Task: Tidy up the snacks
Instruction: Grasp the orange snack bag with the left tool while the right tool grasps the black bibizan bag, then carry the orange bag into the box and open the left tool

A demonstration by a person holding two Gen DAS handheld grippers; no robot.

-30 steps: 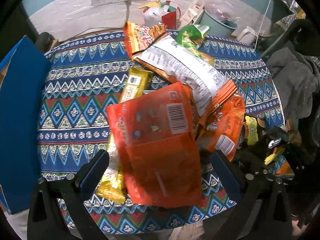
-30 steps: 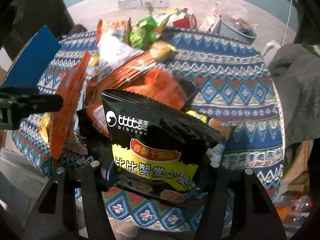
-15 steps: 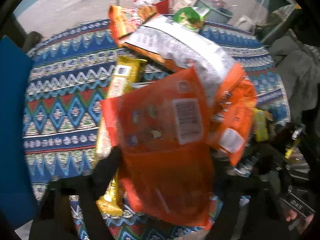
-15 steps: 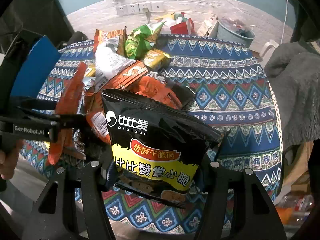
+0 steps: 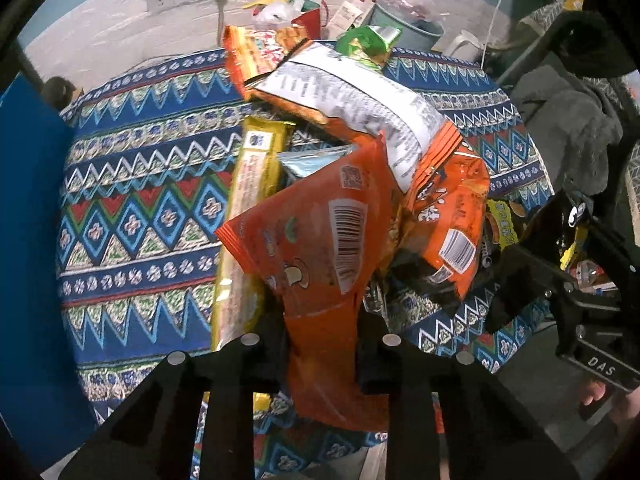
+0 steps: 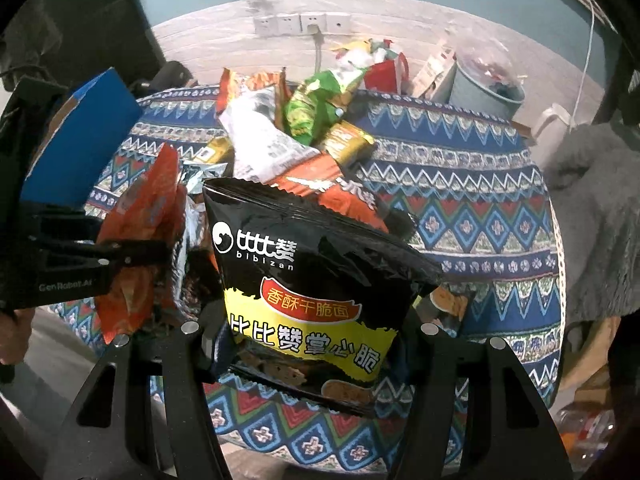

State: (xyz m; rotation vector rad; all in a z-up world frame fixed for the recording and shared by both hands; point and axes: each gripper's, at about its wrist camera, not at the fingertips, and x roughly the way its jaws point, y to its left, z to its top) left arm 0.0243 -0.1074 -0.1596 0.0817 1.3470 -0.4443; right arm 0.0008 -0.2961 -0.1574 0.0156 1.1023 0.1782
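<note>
Closing since the earlier frame, the left gripper point(image 5: 322, 354) is now pinching the near edge of the orange packet point(image 5: 316, 240); light, crinkly, slippery film. The right gripper point(image 6: 312, 344) is clamping the black packet point(image 6: 308, 280) above the tablecloth point(image 6: 460, 216).

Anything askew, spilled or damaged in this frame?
No damage or spill shows. The snack packets lie in a loose overlapping heap on the patterned tablecloth, unsorted. The left tool pinches a flat orange packet, creased at the grip.

orange packet point(image 5: 320, 240), black-and-yellow packet point(image 6: 312, 292), blue zigzag-patterned tablecloth point(image 5: 140, 200)
</note>
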